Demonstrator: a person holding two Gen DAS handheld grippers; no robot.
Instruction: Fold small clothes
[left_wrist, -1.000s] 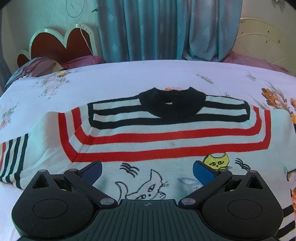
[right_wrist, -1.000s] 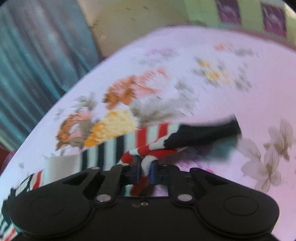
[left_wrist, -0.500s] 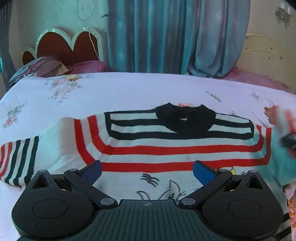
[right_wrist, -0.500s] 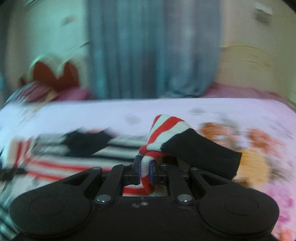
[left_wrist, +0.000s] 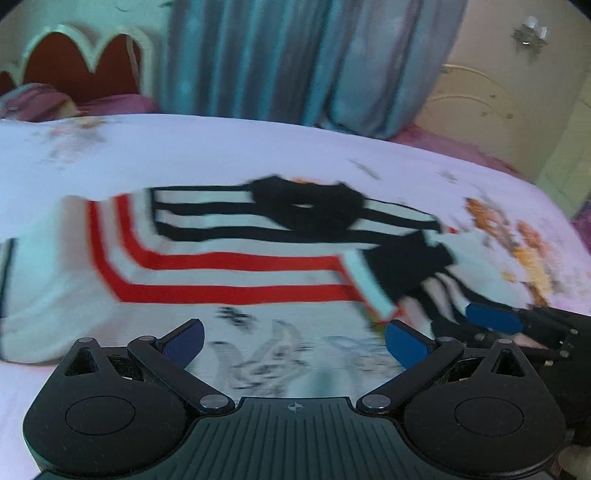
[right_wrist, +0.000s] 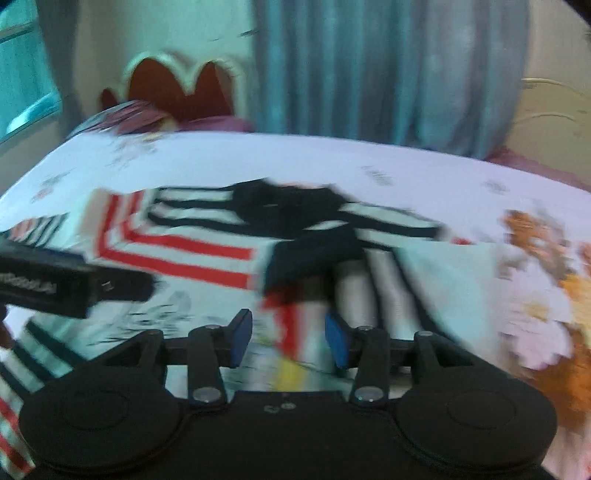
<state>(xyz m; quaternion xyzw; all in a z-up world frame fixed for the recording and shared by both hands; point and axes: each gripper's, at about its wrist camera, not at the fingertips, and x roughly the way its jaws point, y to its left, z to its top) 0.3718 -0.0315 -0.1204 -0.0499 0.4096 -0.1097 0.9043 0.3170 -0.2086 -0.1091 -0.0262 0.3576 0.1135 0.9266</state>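
Note:
A small white sweater (left_wrist: 229, 273) with red and black stripes, a black collar and cat drawings lies flat on the bed; it also shows in the right wrist view (right_wrist: 207, 254). Its right sleeve (left_wrist: 402, 266) with a black cuff (right_wrist: 314, 254) is folded across the body. My left gripper (left_wrist: 293, 341) is open and empty above the sweater's lower part. My right gripper (right_wrist: 288, 341) is open just behind the folded sleeve, holding nothing; it shows at the right of the left wrist view (left_wrist: 495, 317). Both views are blurred.
The bed has a white floral sheet (left_wrist: 258, 147). A red scalloped headboard (left_wrist: 85, 62) and pillows (left_wrist: 40, 103) are at the far left. Blue curtains (left_wrist: 295, 55) hang behind. The left gripper's body (right_wrist: 55, 280) is at the left of the right wrist view.
My right gripper carried the right sleeve over the sweater's body and opened, letting it go. The sleeve now lies folded across the front. The left gripper drew back a little, staying open.

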